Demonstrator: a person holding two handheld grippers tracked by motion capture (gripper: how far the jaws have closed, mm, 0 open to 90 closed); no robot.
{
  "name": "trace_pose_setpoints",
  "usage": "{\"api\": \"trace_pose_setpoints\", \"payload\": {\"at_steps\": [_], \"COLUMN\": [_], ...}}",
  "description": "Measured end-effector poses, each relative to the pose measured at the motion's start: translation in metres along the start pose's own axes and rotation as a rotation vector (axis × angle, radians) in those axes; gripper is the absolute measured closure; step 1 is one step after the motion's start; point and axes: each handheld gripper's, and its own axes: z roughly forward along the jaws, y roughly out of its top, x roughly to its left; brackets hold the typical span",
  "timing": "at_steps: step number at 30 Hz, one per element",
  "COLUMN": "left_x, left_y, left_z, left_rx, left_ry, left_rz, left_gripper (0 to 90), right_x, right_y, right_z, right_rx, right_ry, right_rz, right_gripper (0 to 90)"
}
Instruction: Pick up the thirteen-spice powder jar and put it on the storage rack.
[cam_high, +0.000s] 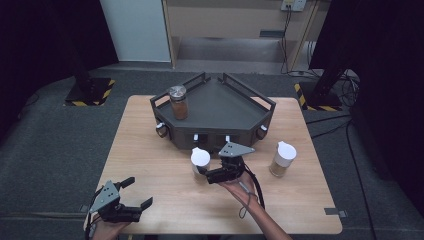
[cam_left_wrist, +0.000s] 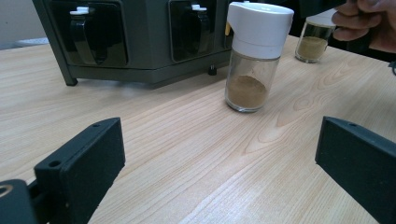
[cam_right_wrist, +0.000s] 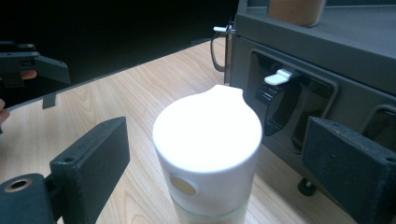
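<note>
Near jar (cam_right_wrist: 208, 154) base: cut off by the right gripper view's bottom edge.
Far jar (cam_left_wrist: 317, 39) lid: partly hidden behind a hand (cam_left_wrist: 366, 23).

A lab-like recording space; black curtains flank the wooden table (cam_high: 150, 165); behind it stand hazard-striped stand bases (cam_high: 90, 92), trailing cables (cam_high: 345, 82), grey carpet.

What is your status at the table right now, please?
Right gripper open, jaws either side of the white-capped jar, not gripping. Left gripper open, idle near the table edge. Rack just behind the jar; otherwise clear.
</note>
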Motion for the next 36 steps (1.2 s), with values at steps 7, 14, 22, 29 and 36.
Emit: {"api": "trace_pose_setpoints", "payload": {"at_steps": [7,14,22,29,36], "left_x": [0.001,0.001,0.0,0.0,0.0], "left_y": [0.0,0.0,0.001,0.001,0.001], "left_z": [0.0,0.0,0.002,0.002,0.002], "left_rx": [0.002,0.003,0.013,0.015,0.016], "left_ry": [-0.001,0.0,0.0,-0.001,-0.001], "left_rz": [-0.003,-0.004,0.004,0.004,0.005], "left_gripper": [0.1,0.1,0.1,0.1,0.1], "right_x": [-0.001,-0.001,-0.001,0.004,0.007], "right_y": [-0.003,-0.01,-0.017,-0.013,-0.005], "right_z": [0.018,0.028,0.029,0.027,0.019], "right_rx": [0.022,0.022,-0.002,0.004,-0.005], "right_ry": [0.012,0.02,0.012,-0.007,-0.023], "right_rz": [-0.003,-0.008,-0.018,-0.043,-0.061], "right_gripper": [12.3,19.4,29.6,30.9,30.9]}}
